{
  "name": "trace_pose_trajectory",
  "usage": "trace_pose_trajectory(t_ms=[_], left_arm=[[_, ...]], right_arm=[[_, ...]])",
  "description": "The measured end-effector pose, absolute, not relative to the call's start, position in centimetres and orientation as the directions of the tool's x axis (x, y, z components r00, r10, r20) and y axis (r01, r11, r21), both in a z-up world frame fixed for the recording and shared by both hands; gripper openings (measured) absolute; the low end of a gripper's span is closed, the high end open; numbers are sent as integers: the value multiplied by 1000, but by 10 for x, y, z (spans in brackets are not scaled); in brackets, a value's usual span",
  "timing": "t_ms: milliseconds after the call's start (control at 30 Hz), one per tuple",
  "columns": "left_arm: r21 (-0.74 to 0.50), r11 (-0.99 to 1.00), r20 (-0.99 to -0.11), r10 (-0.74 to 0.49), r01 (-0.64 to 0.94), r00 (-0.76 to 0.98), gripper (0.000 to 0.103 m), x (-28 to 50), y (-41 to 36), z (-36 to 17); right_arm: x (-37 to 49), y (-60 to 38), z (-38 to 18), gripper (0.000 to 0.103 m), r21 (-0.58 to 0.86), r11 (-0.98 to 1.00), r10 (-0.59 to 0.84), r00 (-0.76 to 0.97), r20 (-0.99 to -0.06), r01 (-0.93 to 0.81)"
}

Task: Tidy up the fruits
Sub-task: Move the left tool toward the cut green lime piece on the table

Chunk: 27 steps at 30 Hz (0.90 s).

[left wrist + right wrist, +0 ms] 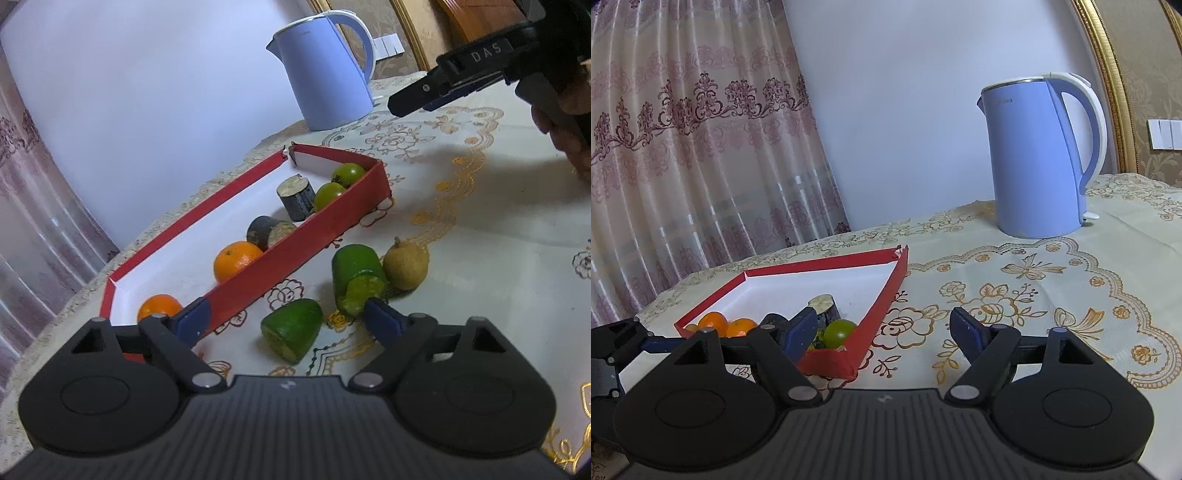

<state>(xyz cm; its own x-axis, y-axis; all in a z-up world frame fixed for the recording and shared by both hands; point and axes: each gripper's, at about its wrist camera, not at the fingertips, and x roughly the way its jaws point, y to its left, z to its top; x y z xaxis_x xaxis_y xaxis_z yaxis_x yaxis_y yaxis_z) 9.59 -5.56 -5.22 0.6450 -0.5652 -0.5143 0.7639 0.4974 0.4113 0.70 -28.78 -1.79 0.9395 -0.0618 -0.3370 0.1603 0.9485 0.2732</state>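
A red tray [295, 251] with a white floor holds two oranges [236, 260], two dark cut stalk pieces [297, 197] and two green tomatoes [347, 173]. On the cloth beside its near wall lie two green cut pieces [356, 277] and a yellow-brown fruit [406, 262]. My left gripper [287, 320] is open and low over the cloth. The nearer green piece [291, 339] lies between its fingers, untouched. My right gripper [884, 328] is open and empty, hovering above the tray's corner [886, 295]. It also shows at the upper right [406, 101], held by a hand.
A blue electric kettle [328, 74] [1038, 158] stands at the back of the table, beyond the tray. The embroidered tablecloth [1015, 288] covers the table. A curtain [683, 147] and a pale wall lie behind; the table edge runs along the tray's far side.
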Motion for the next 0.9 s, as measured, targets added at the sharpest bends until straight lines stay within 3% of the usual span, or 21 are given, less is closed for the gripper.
trace_pose_trajectory(t_ms=[267,467,833,900], left_arm=[[321,468,-545,-620,824,564,72,105,-50,-51],[276,446,-558,-647,852,520,66,114,-42,-50],[271,433,-563,-653,860,507,65,124,-34,-48],[271,425,-566,-656,864,500,57,125,-36,-48]], right_arm=[[7,-288,-17,79,280,948,-52,940,-337,153],[7,-289,-18,79,285,946,-50,939,-339,153],[8,-288,-18,79,288,947,-37,937,-348,144],[8,-287,-19,79,289,946,-38,937,-348,145]])
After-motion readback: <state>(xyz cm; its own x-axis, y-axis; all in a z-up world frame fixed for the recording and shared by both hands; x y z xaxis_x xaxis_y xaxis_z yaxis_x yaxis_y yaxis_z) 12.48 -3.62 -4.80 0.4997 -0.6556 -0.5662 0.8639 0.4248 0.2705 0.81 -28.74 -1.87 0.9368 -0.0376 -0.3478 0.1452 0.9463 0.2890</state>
